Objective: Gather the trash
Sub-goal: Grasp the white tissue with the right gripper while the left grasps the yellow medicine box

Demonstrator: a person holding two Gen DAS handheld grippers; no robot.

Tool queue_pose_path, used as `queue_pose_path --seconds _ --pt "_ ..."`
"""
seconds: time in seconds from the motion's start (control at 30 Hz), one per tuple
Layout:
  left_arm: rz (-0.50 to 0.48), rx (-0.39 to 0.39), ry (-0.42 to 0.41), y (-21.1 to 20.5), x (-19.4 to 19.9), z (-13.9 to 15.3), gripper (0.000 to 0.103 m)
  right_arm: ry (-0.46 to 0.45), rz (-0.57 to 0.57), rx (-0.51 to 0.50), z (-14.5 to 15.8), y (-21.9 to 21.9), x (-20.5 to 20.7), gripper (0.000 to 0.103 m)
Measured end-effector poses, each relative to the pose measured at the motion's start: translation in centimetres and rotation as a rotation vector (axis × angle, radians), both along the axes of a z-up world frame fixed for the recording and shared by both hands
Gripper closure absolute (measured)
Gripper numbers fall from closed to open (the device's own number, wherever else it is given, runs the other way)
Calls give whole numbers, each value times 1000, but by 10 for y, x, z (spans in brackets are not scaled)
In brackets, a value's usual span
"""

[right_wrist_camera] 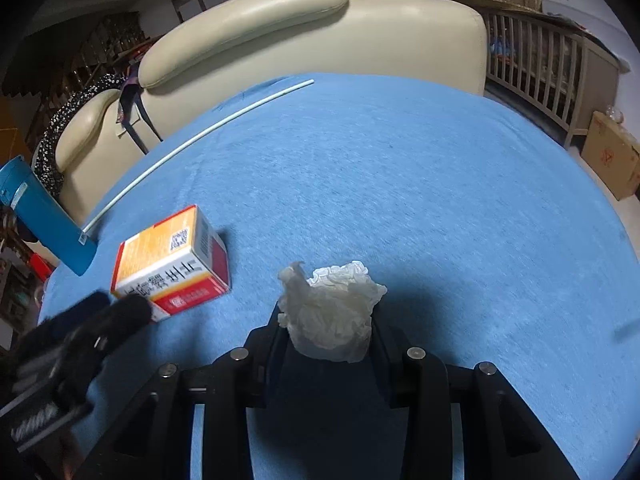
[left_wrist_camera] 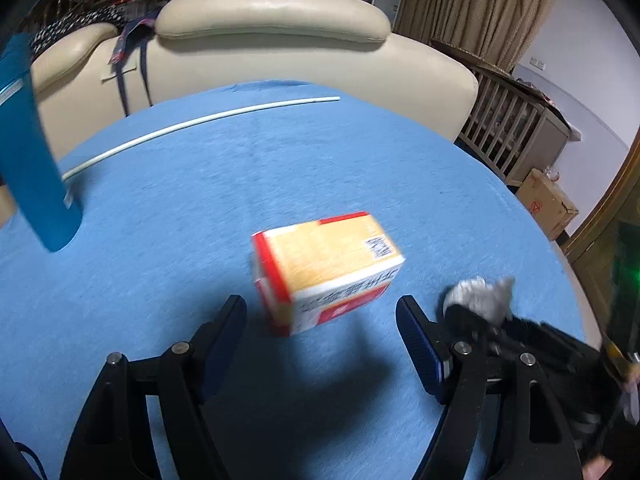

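Right wrist: jaws clamped on crumpled tissue [right_wrist_camera: 332,316], left jaws apart near carton [left_wrist_camera: 324,272], seemingly closed.

Orange-red carton [left_wrist_camera: 326,270] lying flat — crumpled tissue [right_wrist_camera: 332,314] clamped

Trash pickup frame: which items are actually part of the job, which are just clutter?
Job items:
- crumpled tissue, clamped in the right gripper
- orange and red box, ahead of the open left gripper

Probably just lying about:
- white rod on the blue tablecloth
- blue cylinder at the table's left edge
- cream sofa and cardboard carton beyond the table
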State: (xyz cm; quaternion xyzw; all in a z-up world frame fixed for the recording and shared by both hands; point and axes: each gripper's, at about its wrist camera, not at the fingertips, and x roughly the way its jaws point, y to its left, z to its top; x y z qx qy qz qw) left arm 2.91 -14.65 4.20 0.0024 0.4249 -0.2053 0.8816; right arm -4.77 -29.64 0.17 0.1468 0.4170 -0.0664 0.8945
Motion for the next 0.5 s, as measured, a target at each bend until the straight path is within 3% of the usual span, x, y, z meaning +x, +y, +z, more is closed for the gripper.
queue_pose_path --seconds 0.13,0.2,0.3,0.33,0.5 --pt "7 60 -16 -11 13 -7 25 -8 6 11 -1 -3 -7 63" --pt "-15 60 18 -11 22 -15 25 -13 8 20 -1 -5 -8 63" --pt "-82 -32 152 -2 22 -22 28 -21 9 38 -2 -8 -10 63" --pt "-139 -73 160 2 11 -18 28 -24 10 45 -2 -9 -10 63" --pt "-231 -62 -1 17 -18 13 25 -37 7 63 -4 -11 -13 62"
